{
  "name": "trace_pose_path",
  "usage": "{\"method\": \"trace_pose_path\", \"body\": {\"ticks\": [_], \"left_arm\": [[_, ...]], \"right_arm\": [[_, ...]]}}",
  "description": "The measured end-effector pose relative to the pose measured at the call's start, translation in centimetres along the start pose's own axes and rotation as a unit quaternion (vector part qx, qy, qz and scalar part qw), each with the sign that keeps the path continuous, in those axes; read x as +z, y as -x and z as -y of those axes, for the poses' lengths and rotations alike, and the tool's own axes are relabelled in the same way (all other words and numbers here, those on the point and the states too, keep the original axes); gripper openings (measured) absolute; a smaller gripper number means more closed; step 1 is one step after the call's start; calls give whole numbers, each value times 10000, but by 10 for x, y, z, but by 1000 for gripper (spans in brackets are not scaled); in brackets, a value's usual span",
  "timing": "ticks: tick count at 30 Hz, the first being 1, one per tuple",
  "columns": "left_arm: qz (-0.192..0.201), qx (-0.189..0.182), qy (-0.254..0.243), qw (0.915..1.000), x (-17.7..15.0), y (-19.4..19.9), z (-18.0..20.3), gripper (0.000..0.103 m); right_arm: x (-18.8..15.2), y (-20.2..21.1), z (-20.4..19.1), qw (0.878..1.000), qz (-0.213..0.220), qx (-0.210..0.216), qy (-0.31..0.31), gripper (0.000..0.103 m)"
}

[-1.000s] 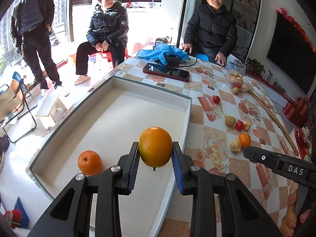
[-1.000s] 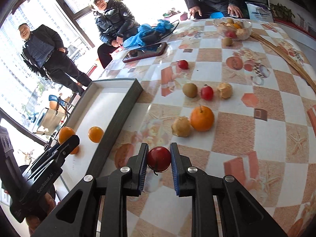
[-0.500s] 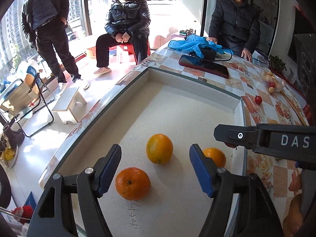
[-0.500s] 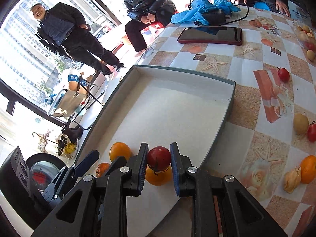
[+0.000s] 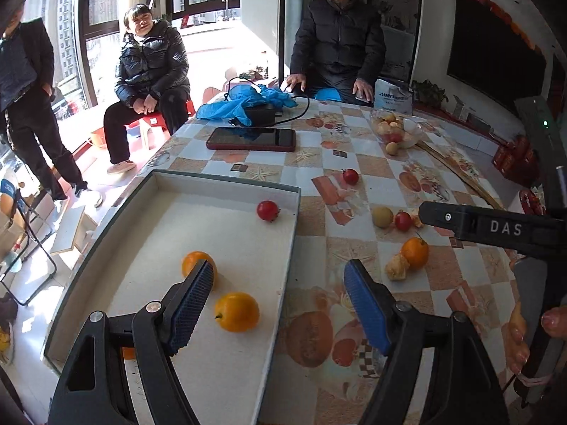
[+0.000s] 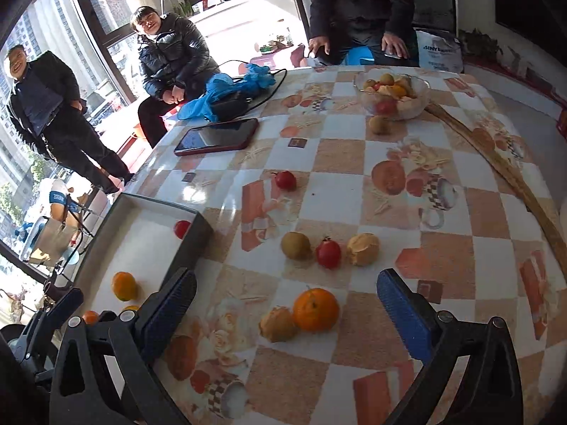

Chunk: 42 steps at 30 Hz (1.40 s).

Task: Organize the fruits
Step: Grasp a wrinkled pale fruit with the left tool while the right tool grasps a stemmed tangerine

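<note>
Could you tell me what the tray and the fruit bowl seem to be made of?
The tray looks like cardboard or thin board: matte white inside, dark outer walls, sharp folded-looking corners. The fruit bowl looks like clear glass or plastic: the fruit shows through its glossy wall. Neither is certain from sight alone.

My right tongs (image 6: 287,315), spread wide, look down on an orange (image 6: 315,309) touching a peeled fruit (image 6: 277,323) near the desk's front edge. Bare desk (image 6: 443,248) lies right of them. Tray wall (image 6: 184,248) blocks the left. Inside the tray, open floor (image 5: 212,226) runs between red fruit (image 5: 267,210) and two oranges (image 5: 236,311).
</note>
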State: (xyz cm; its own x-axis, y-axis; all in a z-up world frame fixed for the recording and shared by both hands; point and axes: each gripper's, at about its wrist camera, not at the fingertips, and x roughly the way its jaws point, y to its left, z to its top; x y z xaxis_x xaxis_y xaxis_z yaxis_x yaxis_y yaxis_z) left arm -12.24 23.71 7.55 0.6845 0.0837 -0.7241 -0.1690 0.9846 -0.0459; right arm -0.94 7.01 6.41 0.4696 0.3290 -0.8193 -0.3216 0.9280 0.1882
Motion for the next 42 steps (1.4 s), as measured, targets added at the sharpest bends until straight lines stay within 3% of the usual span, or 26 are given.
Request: {"method": "trace_pose_path", "body": {"ticks": [3, 7, 9, 12, 17, 18, 21, 33, 38, 42], "left_arm": [[-209, -237, -336, 9989, -5, -17, 41, 79], [-456, -242, -659, 9965, -10, -48, 77, 79], [-541, -210, -618, 9964, -10, -60, 84, 79], [-543, -226, -550, 9968, -6, -68, 88, 79], [-690, -149, -648, 9954, 1, -91, 98, 76], [-722, -108, -634, 9953, 1, -96, 100, 60], [-628, 19, -545, 9965, -1, -100, 99, 27], [-253, 253, -292, 9989, -44, -60, 62, 27], [-254, 205, -227, 9992, -44, -59, 60, 27], [-252, 139, -175, 9994, -44, -58, 58, 27]], "right_arm": [[-22, 0, 46, 9968, -65, -794, -33, 103], [-67, -8, 109, 9935, -419, -952, -463, 103], [-81, 3, 114, 9899, -36, -1402, -223, 103], [-86, 12, 122, 9935, 164, -1065, -356, 103], [-84, 8, 113, 9922, 96, -1234, -176, 103], [-86, 5, 114, 9925, 98, -1206, -153, 103], [-86, 3, 116, 9930, 113, -1163, -161, 103], [-84, -1, 111, 9928, 48, -1193, -95, 103], [-69, -17, 64, 9975, -141, -506, 464, 103], [-44, -40, 25, 9984, -141, -17, 542, 103]]}}
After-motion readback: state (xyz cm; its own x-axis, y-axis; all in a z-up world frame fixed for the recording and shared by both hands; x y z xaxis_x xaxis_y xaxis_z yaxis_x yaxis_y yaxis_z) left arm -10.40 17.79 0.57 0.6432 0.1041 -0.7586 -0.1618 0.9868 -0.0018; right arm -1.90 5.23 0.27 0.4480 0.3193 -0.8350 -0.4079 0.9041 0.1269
